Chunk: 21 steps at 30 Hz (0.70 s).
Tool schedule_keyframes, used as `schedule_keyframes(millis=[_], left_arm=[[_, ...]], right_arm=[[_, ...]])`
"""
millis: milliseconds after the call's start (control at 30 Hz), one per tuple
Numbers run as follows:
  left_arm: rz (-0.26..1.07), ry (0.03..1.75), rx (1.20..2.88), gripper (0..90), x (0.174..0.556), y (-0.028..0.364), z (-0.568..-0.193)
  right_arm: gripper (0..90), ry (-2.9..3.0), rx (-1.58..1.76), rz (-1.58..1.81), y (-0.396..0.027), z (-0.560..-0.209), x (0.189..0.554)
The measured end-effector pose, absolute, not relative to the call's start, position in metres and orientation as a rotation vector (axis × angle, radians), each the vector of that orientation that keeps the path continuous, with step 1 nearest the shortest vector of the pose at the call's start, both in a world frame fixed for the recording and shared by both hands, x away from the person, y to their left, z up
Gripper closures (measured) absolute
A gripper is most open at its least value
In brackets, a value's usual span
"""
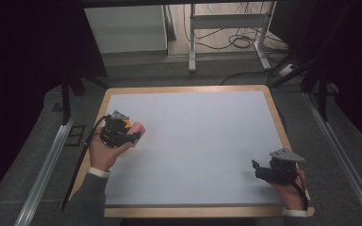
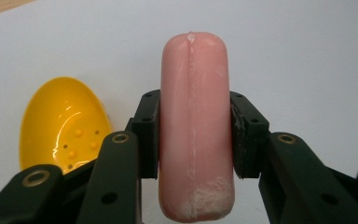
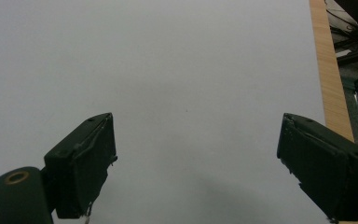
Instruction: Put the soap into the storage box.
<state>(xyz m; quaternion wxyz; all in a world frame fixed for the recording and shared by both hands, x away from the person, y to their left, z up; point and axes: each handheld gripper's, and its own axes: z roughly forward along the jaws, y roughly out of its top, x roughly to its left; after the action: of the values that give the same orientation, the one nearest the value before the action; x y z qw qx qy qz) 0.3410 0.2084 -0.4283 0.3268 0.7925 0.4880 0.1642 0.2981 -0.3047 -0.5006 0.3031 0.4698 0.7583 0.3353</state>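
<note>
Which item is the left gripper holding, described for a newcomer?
On the white-topped table, look near the left edge, where the left gripper is shut. Between its jaws is a pink, smooth, sausage-shaped piece, unlike the yellow plastic spoon-like bowl lying beside it.

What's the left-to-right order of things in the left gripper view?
Yellow scoop → left gripper's left pad → pink sausage clamped between the pads → right pad, all over the white table surface.
</note>
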Motion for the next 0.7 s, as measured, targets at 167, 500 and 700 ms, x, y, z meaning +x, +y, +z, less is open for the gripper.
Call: schedule_keyframes(millis=[167, 500, 700], left_arm=[[0.435, 1.297, 2.071, 60.3, 0.344, 0.211, -0.429], [0.441, 1.313, 2.070, 60.4, 0.348, 0.216, -0.429], [0.454, 1.323, 2.066, 60.4, 0.350, 0.219, -0.429]], right_arm=[[11.3, 2.009, 1.247, 0.889, -0.305, -0.501, 0.298], [11.3, 2.009, 1.248, 0.888, -0.305, -0.501, 0.298], [11.3, 2.010, 1.248, 0.887, -0.305, -0.501, 0.298]])
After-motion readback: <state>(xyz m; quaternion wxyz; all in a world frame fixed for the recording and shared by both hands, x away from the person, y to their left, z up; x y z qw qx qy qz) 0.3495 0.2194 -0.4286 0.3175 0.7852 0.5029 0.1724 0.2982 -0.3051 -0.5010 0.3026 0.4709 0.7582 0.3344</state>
